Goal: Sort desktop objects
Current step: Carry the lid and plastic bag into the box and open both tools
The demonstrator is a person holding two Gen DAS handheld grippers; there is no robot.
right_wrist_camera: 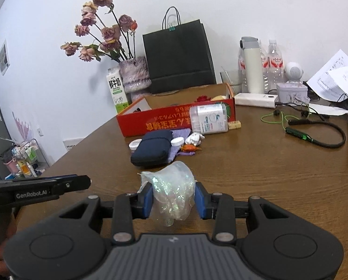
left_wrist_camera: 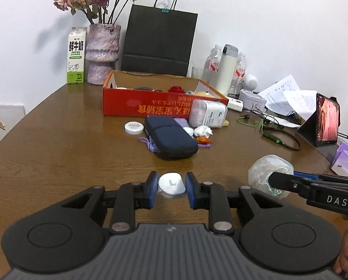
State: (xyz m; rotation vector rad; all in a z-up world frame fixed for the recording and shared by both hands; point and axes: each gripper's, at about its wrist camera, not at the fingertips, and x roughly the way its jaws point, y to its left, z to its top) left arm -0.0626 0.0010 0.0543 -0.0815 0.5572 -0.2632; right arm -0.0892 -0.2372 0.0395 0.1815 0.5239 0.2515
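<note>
My left gripper (left_wrist_camera: 171, 185) is shut on a white adhesive hook (left_wrist_camera: 171, 183) low over the wooden table (left_wrist_camera: 57, 154). My right gripper (right_wrist_camera: 172, 194) is shut on a crumpled iridescent clear wrapper (right_wrist_camera: 174, 191); the wrapper also shows in the left wrist view (left_wrist_camera: 268, 175). Ahead lies a red cardboard box (left_wrist_camera: 150, 103) with small items inside. In front of it lie a navy pouch (left_wrist_camera: 170, 136), a white round lid (left_wrist_camera: 133, 127), a purple cloth (right_wrist_camera: 179, 140), a white plastic bottle on its side (left_wrist_camera: 207, 114), a white figurine (left_wrist_camera: 203, 131) and an orange toy (left_wrist_camera: 203, 139).
Against the wall stand a milk carton (left_wrist_camera: 76, 57), a vase of dried roses (left_wrist_camera: 102, 53), a black paper bag (left_wrist_camera: 158, 44) and bottles with a white flask (left_wrist_camera: 227, 70). Green earphones (right_wrist_camera: 314, 130), papers, a tablet (left_wrist_camera: 327, 123) and a tissue box (left_wrist_camera: 344, 161) lie right.
</note>
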